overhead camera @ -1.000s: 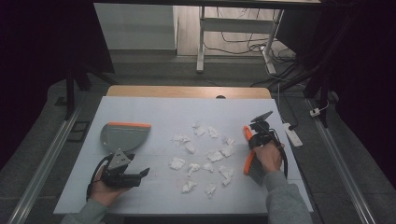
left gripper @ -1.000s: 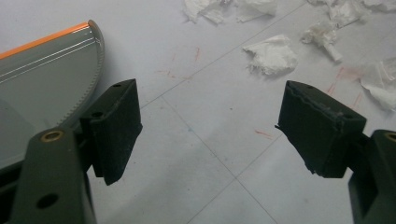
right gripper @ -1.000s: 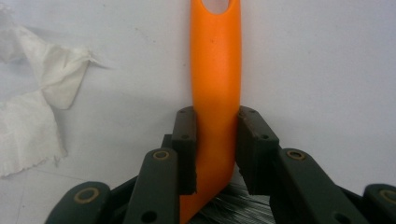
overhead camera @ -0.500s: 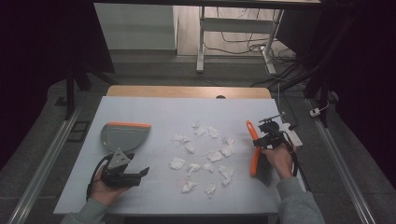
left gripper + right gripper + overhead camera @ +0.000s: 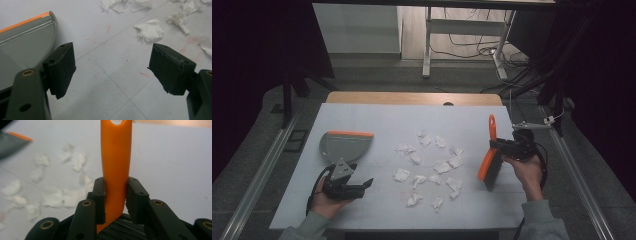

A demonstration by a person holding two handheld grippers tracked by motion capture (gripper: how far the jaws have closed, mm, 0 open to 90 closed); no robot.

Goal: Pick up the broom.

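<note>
Brush (image 5: 490, 159) pinched tight by its orange handle in the right tool (image 5: 512, 149), black pads (image 5: 99, 195) squeezing it from both sides. Now lifted up and swung out to the far side of the paper bits (image 5: 432, 167), away from the dustpan, compared with a second ago, when held lower and closer in. Bristles hanging down, just above the white surface (image 5: 377, 116). Looks ready to sweep the bits toward the dustpan (image 5: 343, 145). Left tool (image 5: 343, 186) spread wide, holding nothing, resting just beside the dustpan, same spot as before. Dustpan not yet picked up; probably needed next.
</note>
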